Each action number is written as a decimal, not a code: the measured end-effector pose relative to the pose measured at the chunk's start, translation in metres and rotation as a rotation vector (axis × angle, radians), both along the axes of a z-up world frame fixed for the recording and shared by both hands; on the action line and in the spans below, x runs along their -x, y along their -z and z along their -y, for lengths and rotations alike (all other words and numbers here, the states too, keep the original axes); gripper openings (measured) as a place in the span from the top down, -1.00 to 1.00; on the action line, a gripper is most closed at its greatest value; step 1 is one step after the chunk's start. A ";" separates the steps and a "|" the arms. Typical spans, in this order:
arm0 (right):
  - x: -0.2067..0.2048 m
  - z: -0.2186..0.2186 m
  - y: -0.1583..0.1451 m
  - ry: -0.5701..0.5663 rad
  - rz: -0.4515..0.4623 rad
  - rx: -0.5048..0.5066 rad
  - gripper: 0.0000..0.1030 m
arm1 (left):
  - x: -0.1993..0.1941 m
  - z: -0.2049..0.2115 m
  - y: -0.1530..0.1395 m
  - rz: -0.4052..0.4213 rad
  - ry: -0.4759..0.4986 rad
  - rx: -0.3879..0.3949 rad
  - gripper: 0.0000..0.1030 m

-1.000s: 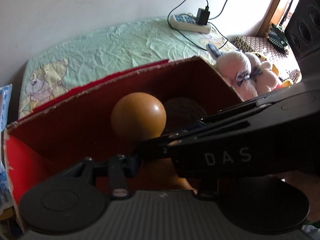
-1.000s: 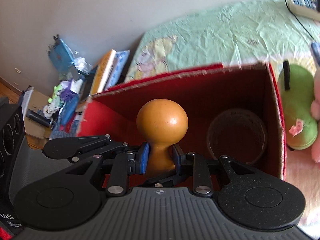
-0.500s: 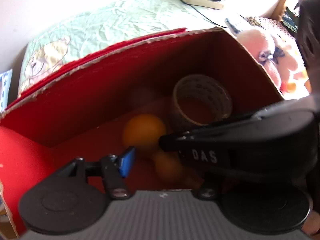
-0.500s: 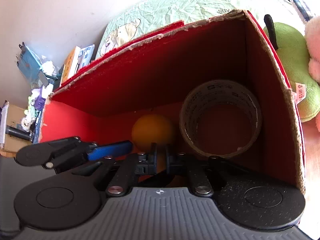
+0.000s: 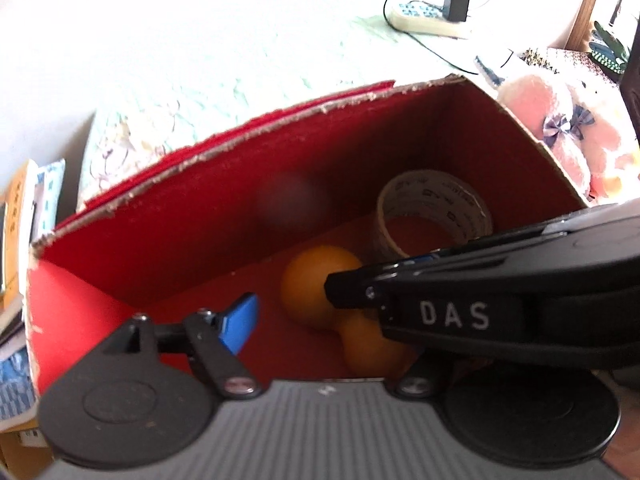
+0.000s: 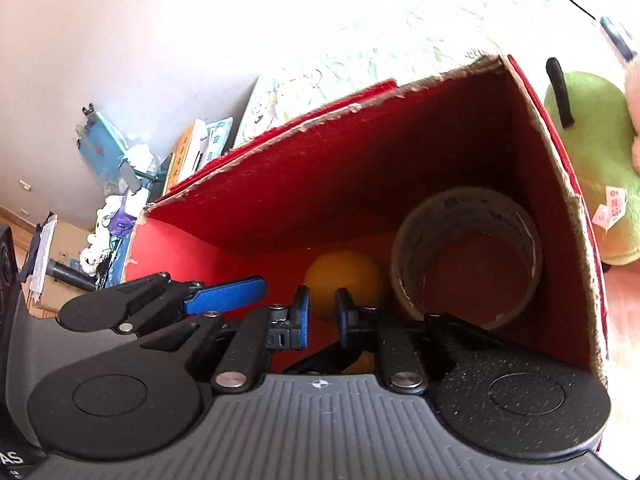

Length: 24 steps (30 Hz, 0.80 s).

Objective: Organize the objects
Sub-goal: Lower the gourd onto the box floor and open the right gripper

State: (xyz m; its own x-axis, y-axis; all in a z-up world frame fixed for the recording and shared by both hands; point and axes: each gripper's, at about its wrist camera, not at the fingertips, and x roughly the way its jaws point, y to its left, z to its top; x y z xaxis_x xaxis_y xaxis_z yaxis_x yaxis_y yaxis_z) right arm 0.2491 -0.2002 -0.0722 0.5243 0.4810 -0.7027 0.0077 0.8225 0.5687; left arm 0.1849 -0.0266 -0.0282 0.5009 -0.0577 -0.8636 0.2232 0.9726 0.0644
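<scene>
An orange gourd-shaped wooden piece lies on the floor of the red cardboard box, next to a roll of tape. My left gripper hangs over the box. Its jaws are opening wide around the piece without touching it, and its right finger is hidden behind the other gripper. My right gripper points down into the box. Its jaws are opening, a narrow gap apart, with the orange piece showing through, pads not pressing. The tape roll stands to its right.
The box sits on a pale green bedsheet. Pink plush toys and a green plush lie right of the box. A power strip with charger is at the back. Books and clutter pile up at the left.
The orange piece, held upright above the box by both grippers, now lies on the box floor. Both grippers tipped down toward the box. The left jaws spread; the right shut, then parted slightly.
</scene>
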 end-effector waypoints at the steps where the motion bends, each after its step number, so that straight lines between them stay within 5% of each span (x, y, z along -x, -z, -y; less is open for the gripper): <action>1: 0.000 0.000 0.000 -0.010 0.003 -0.002 0.67 | 0.002 0.000 -0.001 0.010 0.000 -0.001 -0.58; 10: -0.017 -0.010 0.004 -0.074 -0.050 0.018 0.70 | -0.001 -0.013 -0.005 -0.020 -0.016 0.006 -0.63; 24: -0.013 -0.012 0.004 0.014 -0.085 0.056 0.67 | 0.020 -0.029 -0.021 0.029 -0.124 -0.048 -0.62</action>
